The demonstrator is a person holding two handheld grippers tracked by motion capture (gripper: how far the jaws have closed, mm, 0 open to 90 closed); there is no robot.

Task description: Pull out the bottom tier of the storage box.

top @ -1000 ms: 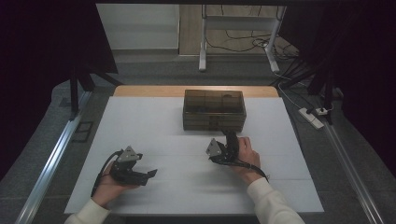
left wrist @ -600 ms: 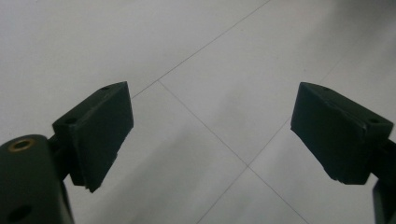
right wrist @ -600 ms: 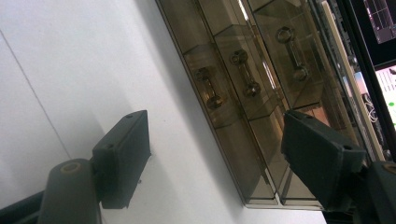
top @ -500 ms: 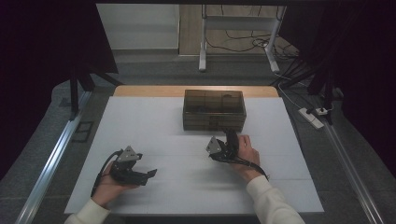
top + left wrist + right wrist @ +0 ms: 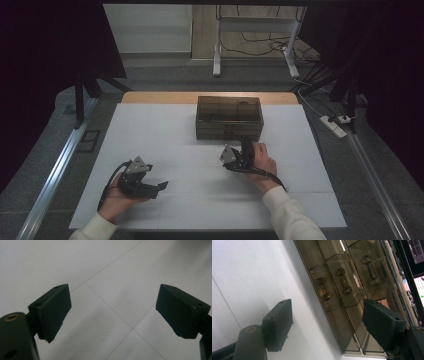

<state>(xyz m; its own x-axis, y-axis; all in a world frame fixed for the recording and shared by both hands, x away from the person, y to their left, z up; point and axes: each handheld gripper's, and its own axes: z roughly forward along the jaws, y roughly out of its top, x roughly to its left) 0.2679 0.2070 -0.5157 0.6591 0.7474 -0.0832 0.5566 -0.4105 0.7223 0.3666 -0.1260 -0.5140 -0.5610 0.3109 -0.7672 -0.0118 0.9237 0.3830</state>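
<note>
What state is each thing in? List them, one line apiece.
Drawer box: upright on the table, its three handled drawers all pushed in.
Right gripper: open, nothing between the jaws, pointed at the drawer fronts.
Left gripper: open, empty, over bare white table.

The high view looks down from 6 o'clock; both gripper views sit close, sharing its white table (image 5: 165,130), the right one facing the brown drawer box (image 5: 342,290).
</note>
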